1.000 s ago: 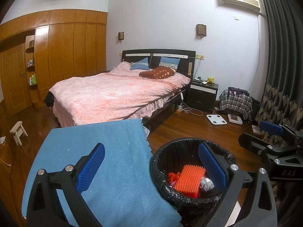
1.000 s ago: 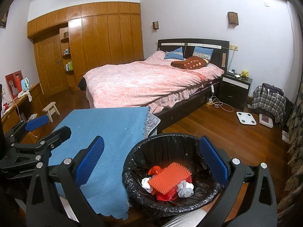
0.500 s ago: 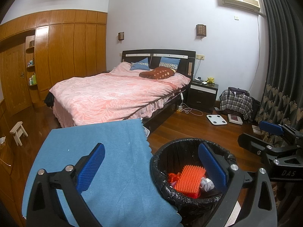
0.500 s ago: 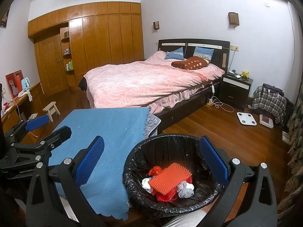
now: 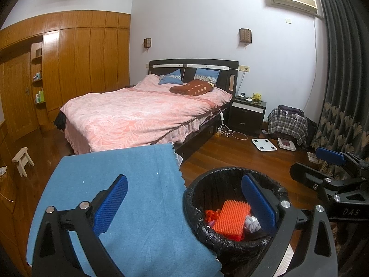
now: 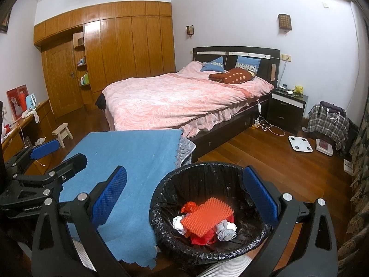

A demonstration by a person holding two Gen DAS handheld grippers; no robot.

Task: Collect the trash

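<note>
A black-lined trash bin [image 5: 230,173] stands on the wood floor beside a table with a blue cloth [image 5: 115,173] over it. Inside the bin lie an orange spiky pad [image 5: 230,217], a red wrapper [image 5: 211,214] and crumpled white tissue [image 5: 252,222]. My left gripper [image 5: 184,203] hovers open over the bin's left rim with nothing between its fingers. In the right wrist view the bin [image 6: 207,165] holds the orange pad [image 6: 207,215], and my right gripper [image 6: 184,198] stands open above it, holding nothing. Each gripper shows in the other's view: right gripper [image 5: 318,166], left gripper [image 6: 57,155].
A bed with a pink cover [image 6: 180,99] fills the middle of the room, with a dark nightstand [image 6: 286,106] to its right. A white scale [image 6: 299,143] and a plaid bag [image 6: 327,122] sit on the floor. A small wooden stool [image 6: 62,133] stands at left, and a curtain [image 5: 341,92] hangs at right.
</note>
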